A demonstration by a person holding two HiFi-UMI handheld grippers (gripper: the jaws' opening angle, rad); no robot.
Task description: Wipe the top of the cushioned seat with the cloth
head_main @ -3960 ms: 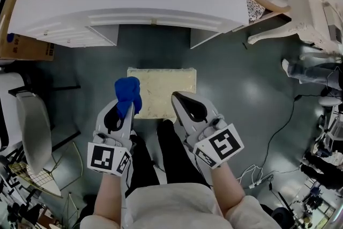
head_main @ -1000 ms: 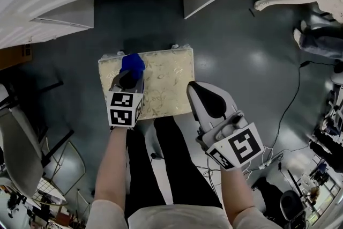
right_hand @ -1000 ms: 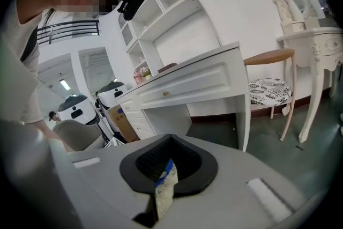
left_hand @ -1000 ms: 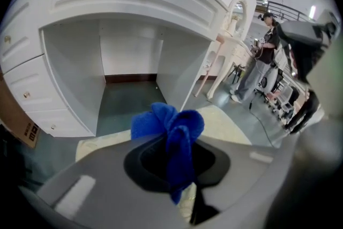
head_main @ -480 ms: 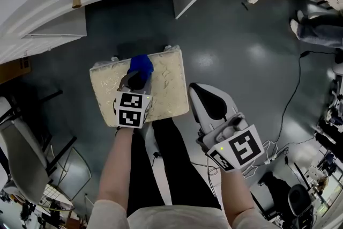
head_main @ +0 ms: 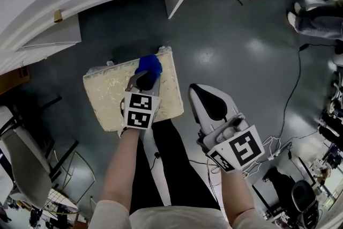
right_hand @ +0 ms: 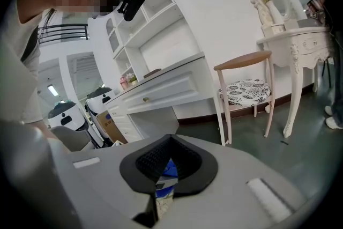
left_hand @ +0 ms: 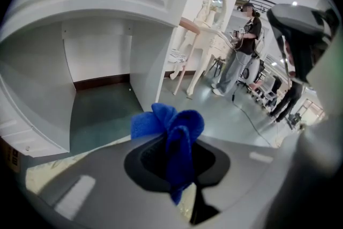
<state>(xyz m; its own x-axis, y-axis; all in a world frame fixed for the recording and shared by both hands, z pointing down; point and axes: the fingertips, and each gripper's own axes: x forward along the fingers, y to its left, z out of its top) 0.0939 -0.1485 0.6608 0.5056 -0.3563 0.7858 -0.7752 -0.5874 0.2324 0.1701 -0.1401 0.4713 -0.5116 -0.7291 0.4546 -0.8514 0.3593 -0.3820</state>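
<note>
Head view: the left gripper [head_main: 142, 81] holds the blue cloth [head_main: 149, 66] over the 1 o'clock corner of the cushioned seat [head_main: 107, 95], and the right gripper [head_main: 208, 100] hangs off the seat toward 4 o'clock. Left gripper view: its jaws are clamped on the bunched cloth. Right gripper view: its jaws are together, gripping nothing.

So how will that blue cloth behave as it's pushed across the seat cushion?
Probably floppy: the cloth bunches into soft folds where the left hand-held gripper pinches it. Likely light, since those folds stand up unsupported beyond the jaws. It may drag and crumple rather than slide, as the cushioned seat looks like textured fabric.
</note>
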